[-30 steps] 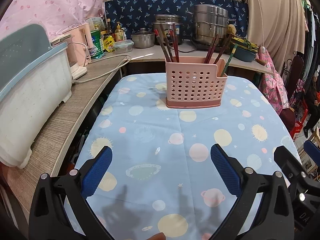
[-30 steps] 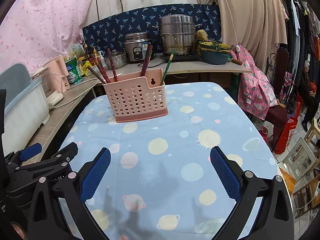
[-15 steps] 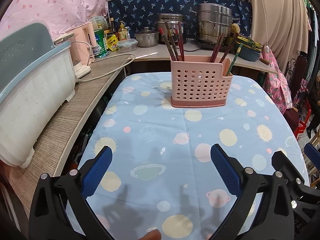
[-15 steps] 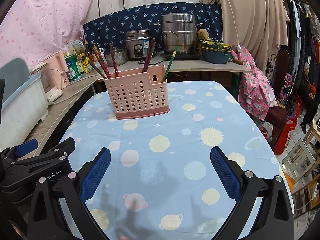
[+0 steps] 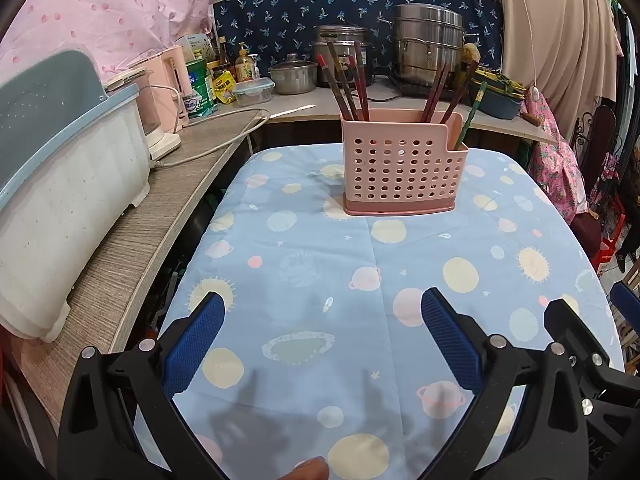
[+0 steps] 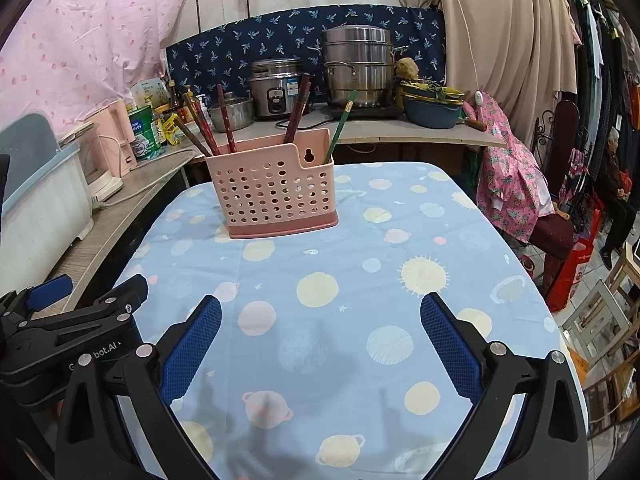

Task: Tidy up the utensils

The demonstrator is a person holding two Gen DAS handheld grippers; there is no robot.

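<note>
The left gripper (image 5: 322, 326) hangs low over the near end of the bench (image 5: 304, 264) with its jaws spread wide and nothing between them, and the right gripper (image 6: 320, 326) beside it is the same, jaws released and empty above the blue cloth (image 6: 344, 280) with its planets and suns. In the right wrist view the left gripper's black frame shows at the lower left, just beside the right one. Farther along, well apart from both grippers, a pink holder (image 5: 400, 168) with round holes stands upright on the cloth near the far end of the bench. Dark red chopsticks (image 5: 344, 80) lean out of its left compartment, more of them (image 5: 444, 88) out of the middle, and a single green chopstick (image 6: 340, 126) stands in the lower right compartment. To the left runs a wood-grain counter (image 5: 132, 240) with a white and grey bin (image 5: 60, 184) and a pink kettle (image 5: 172, 80). Behind the holder, steel pots (image 6: 358, 66) and a rice cooker (image 6: 276, 88) sit on the back counter.
</note>
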